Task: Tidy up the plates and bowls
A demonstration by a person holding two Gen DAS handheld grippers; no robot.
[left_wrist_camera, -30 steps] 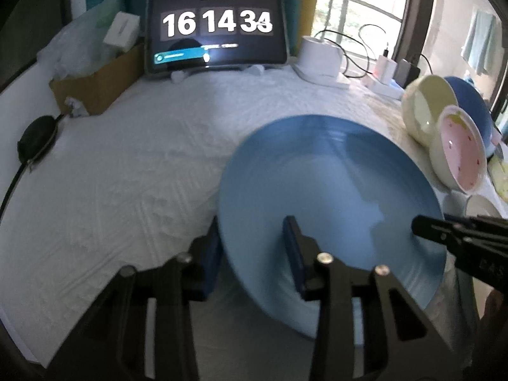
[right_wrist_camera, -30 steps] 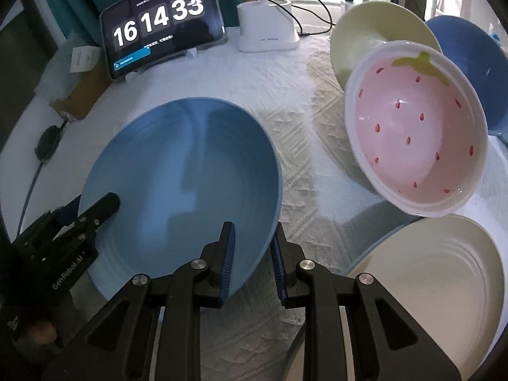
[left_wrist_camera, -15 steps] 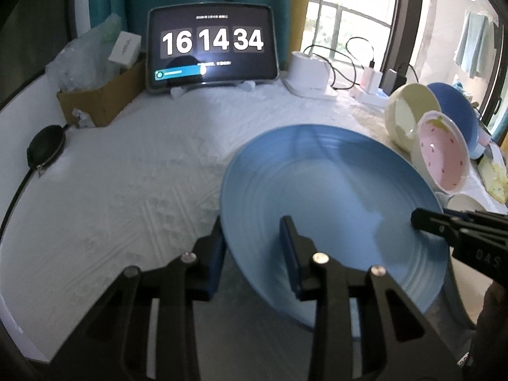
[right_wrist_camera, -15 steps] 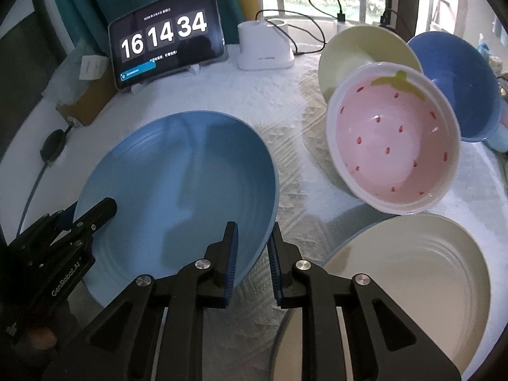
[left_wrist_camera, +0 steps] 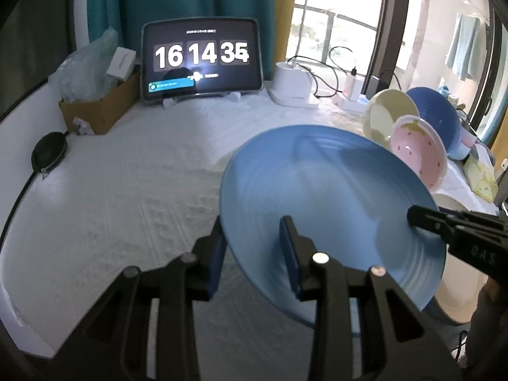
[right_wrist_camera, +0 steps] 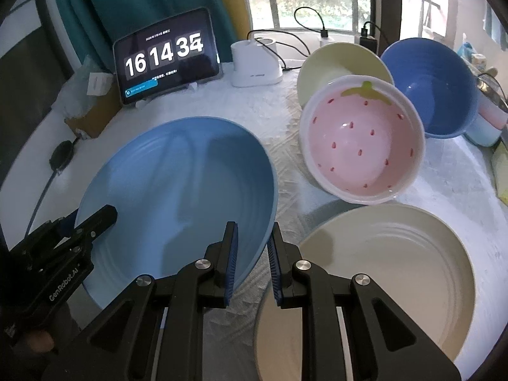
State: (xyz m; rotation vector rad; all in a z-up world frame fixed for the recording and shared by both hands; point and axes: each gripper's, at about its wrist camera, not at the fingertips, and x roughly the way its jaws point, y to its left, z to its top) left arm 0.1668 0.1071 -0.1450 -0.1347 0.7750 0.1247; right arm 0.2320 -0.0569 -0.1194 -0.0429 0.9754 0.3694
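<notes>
White tablecloth (left_wrist_camera: 133, 190) under blue plate (left_wrist_camera: 333, 197), rim gripped by both grippers' fingers (right_wrist_camera: 230, 254).

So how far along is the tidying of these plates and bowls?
Early, by the look of it. Nothing looks stacked yet: the pink bowl, cream bowl and dark blue bowl lean loosely together. In hand: both the left gripper and right gripper clamp the blue plate by opposite edges, apparently lifted. Left: setting it down, perhaps on the cream plate, then sorting the bowls.

Sky-blue ridged plate (right_wrist_camera: 177, 184), pink strawberry-seeded bowl (right_wrist_camera: 362, 149), cream plate (right_wrist_camera: 387, 273), seemingly pale-yellow bowl (right_wrist_camera: 333, 63)
</notes>
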